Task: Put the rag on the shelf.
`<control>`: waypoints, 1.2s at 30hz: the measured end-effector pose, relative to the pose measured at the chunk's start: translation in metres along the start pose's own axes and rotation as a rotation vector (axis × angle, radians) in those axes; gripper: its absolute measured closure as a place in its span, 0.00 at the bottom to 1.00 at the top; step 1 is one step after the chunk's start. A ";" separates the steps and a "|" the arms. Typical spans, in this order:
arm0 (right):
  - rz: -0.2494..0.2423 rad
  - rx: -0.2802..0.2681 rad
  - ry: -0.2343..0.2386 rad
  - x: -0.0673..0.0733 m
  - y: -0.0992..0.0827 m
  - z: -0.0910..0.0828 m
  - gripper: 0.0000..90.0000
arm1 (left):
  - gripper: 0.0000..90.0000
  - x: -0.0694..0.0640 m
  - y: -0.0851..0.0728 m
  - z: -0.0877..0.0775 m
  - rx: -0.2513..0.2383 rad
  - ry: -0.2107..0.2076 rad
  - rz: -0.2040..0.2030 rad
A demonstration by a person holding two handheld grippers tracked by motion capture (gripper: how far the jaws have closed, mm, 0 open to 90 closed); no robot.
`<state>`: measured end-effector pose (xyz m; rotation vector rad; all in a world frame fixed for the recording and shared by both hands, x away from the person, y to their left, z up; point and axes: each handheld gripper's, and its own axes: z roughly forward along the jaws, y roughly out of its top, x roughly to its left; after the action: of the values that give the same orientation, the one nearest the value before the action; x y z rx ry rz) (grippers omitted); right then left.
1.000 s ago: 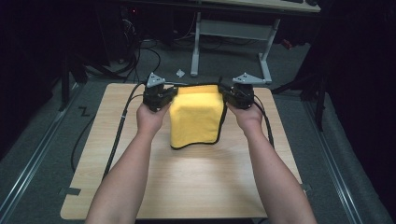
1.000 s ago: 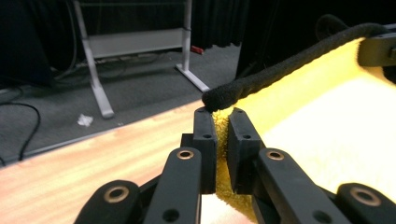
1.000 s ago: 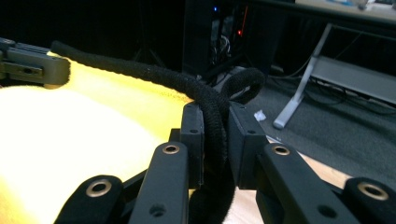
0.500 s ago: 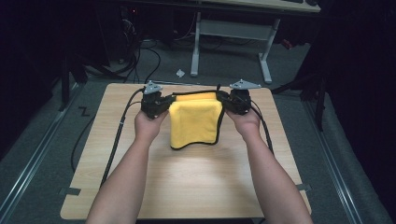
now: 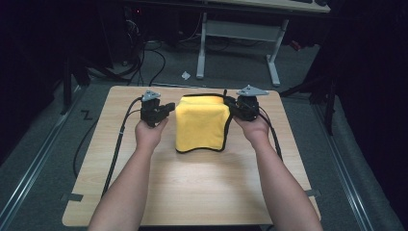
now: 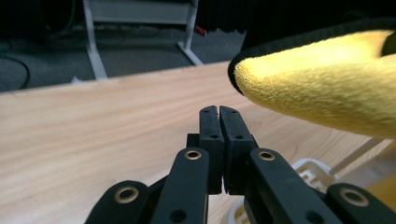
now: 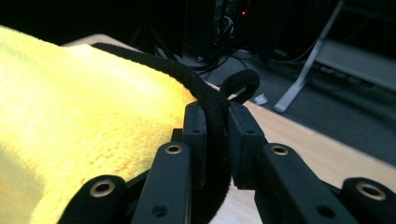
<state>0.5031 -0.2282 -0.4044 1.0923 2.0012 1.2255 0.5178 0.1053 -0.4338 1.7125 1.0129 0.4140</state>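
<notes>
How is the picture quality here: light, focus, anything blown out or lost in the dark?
High view: table evenly lit and sharp, room around it nearly black. Left gripper view: shut left gripper sharp, yellow cloth soft-edged. Right gripper view: cloth's left part glares almost white, background dark and blurred, right gripper on the black hem in focus.
</notes>
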 end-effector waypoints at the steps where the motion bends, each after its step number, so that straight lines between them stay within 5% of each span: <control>1: 0.014 -0.004 0.004 -0.003 -0.001 0.000 0.88 | 0.96 -0.001 0.002 -0.002 -0.013 -0.004 0.001; 7: 0.000 -0.004 -0.003 0.002 0.000 0.001 0.88 | 0.85 -0.011 0.015 -0.010 -0.079 -0.007 0.017; 12: 0.030 -0.006 0.012 -0.001 -0.002 0.003 0.88 | 0.74 -0.017 0.014 -0.004 -0.041 0.010 0.078; 18: 0.027 0.000 0.020 -0.002 -0.002 0.004 0.88 | 0.73 -0.011 0.020 -0.009 -0.089 -0.021 0.003; 22: 0.055 0.004 0.047 -0.003 -0.004 0.008 0.89 | 0.75 -0.019 0.022 -0.008 -0.060 -0.023 0.047; 30: 0.127 0.054 0.117 -0.014 -0.016 0.022 0.89 | 0.77 -0.022 0.014 -0.001 -0.007 -0.035 0.053; 36: 0.129 0.086 0.112 -0.016 -0.024 0.027 0.89 | 0.75 -0.022 0.007 -0.005 0.002 -0.028 0.055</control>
<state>0.5239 -0.2355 -0.4378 1.2366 2.1126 1.3015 0.5042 0.0905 -0.4208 1.7464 0.9486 0.4235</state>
